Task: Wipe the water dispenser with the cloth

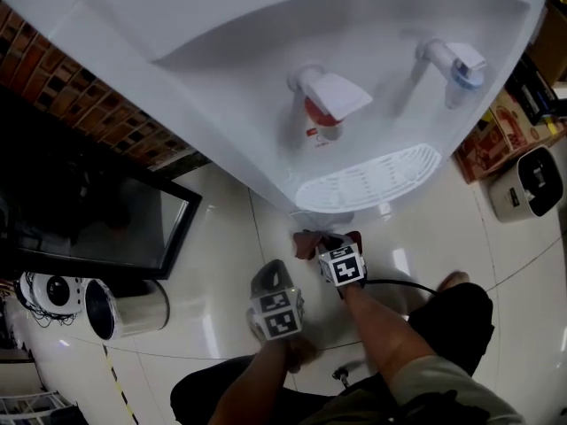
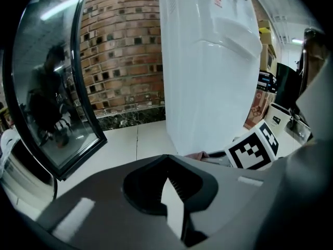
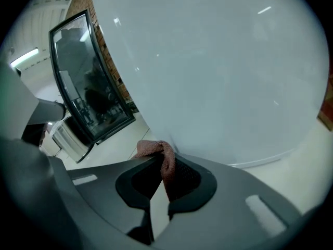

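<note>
Dispenser: tall white plastic water dispenser (image 1: 221, 78) standing on pale glossy floor tiles (image 1: 221, 237), with a red tap (image 1: 323, 104), a blue tap (image 1: 461, 69) and a white slotted drip tray (image 1: 368, 180) on its front.
Cloth: small reddish-brown wiping cloth (image 3: 165, 163), low down at the foot of the dispenser's front panel, just beside the white wall; contact cannot be made out.
Right gripper (image 3: 162, 173): jaws clenched on the cloth, a fold bunched over the tips.
Left gripper (image 2: 169, 186): jaws closed tip to tip with nothing in them, hanging just behind the right one, apart from the dispenser.
Progress: likely mid-wipe at the lowest part of the body. No streaks or damp marks show, so what is already cleaned cannot be told.
Left to do: probably the taps, tray recess and upper panels, judging by where the cloth is.
</note>
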### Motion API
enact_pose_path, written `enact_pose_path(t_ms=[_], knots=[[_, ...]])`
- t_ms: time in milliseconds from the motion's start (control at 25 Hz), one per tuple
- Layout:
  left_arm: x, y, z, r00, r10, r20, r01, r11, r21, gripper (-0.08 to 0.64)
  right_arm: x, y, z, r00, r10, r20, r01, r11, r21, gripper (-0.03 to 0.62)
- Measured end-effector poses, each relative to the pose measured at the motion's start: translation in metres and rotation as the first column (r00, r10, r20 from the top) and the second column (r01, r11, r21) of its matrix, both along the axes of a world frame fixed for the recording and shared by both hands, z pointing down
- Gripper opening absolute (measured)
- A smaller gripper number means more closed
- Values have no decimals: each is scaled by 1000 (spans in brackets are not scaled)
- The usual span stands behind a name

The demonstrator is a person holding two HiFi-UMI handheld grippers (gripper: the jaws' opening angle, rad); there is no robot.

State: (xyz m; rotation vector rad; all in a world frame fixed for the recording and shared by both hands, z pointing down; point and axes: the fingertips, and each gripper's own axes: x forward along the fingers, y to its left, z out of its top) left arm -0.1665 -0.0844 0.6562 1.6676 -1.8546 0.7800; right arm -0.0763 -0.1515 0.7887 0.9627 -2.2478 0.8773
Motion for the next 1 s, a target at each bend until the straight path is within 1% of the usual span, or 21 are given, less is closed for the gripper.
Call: enact_pose_path(t_ms=[120, 240, 520, 760, 840, 1000], knots=[[6, -1, 7, 1000, 23, 3, -23, 999, -22, 0, 11, -9, 9, 999, 21, -32, -21, 1000, -6, 48], [13, -3, 12, 999, 40, 6, -40, 998, -38, 0, 26, -13, 15, 998, 21, -64, -22, 1000, -12, 48], [42, -20, 15, 994, 103, 34, -101, 994, -48, 0, 86, -33, 15, 990, 67, -126, -69, 998, -11, 49], [85, -38, 13, 985, 170, 38, -168, 985, -45, 0, 144, -55, 11, 979, 127, -163, -129, 992, -6, 49], [99, -40, 11, 982, 187, 38, -185, 982, -46, 0, 164, -58, 14, 970, 165, -176, -173, 985, -27, 49], [127, -41, 7, 972, 235, 25, -233, 971, -44, 0, 195, -67, 17, 942, 268, -202, -284, 957, -54, 49]])
